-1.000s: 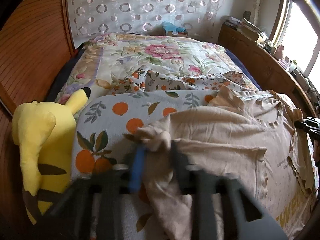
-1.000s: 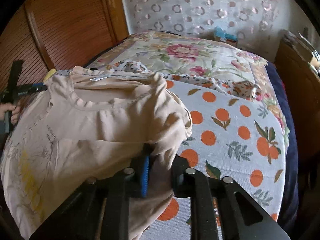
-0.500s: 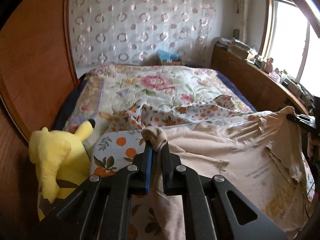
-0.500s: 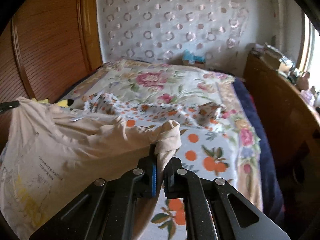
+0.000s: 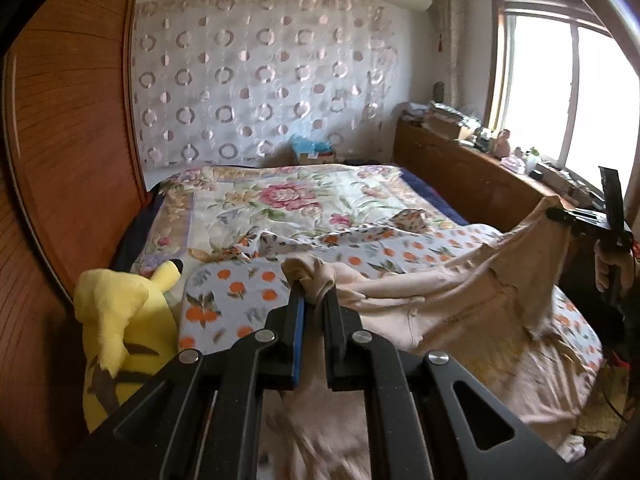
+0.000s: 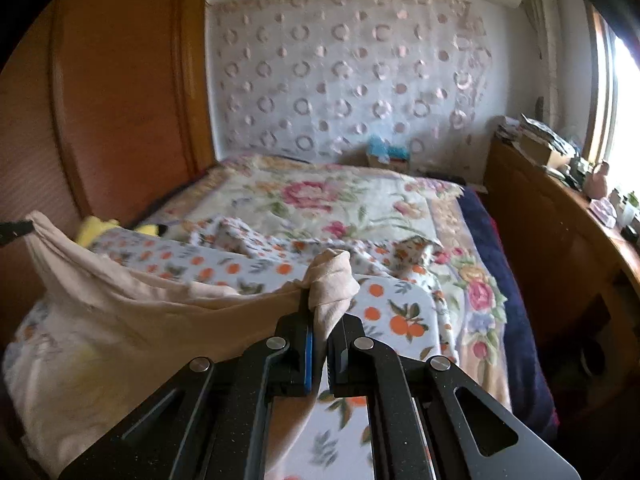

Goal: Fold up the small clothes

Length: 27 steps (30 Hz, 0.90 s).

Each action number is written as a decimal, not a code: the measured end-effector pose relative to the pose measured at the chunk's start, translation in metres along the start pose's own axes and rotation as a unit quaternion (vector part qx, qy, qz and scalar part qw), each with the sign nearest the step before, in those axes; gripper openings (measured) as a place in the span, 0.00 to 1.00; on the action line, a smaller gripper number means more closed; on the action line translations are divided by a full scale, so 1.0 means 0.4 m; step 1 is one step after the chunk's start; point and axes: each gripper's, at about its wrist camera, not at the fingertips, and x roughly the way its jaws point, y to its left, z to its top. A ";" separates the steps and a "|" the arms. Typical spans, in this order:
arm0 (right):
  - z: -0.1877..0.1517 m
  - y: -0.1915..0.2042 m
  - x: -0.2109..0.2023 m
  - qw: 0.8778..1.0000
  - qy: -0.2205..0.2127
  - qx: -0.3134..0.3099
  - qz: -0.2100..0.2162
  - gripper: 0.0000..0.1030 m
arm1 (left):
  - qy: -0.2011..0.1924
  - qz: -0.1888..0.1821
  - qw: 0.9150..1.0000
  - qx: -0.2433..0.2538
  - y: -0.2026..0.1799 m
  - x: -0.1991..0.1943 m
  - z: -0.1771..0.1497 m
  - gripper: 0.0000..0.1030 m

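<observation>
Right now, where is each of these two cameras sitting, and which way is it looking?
Left wrist: sits on the left gripper, looks along its fingers up the bed to the patterned curtain; the gripper pinches the beige shirt; the yellow plush toy is at left, the right gripper at far right.
Right wrist: sits on the right gripper, faces the same way; it pinches the shirt's other bunched corner; the left gripper peeks in at far left.
Shared: shirt, bed, curtain, toy, window.
</observation>
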 end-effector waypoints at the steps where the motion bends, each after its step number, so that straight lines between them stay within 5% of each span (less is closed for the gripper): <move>1: -0.016 0.008 -0.030 1.000 -0.005 -0.003 0.005 0.04 | -0.004 -0.001 1.000 0.001 -0.010 -0.023 -0.015 0.09; 15: -0.337 0.007 -0.264 0.998 0.037 0.012 0.041 0.04 | 0.014 0.005 0.999 -0.038 -0.055 -0.223 -0.285 0.09; 22: -0.350 -0.009 -0.328 0.997 0.064 0.012 0.041 0.04 | 0.018 0.024 0.998 -0.052 -0.037 -0.273 -0.324 0.09; 27: -0.371 0.017 -0.283 0.993 0.109 0.007 0.044 0.04 | 0.050 0.028 0.997 -0.056 -0.018 -0.235 -0.369 0.09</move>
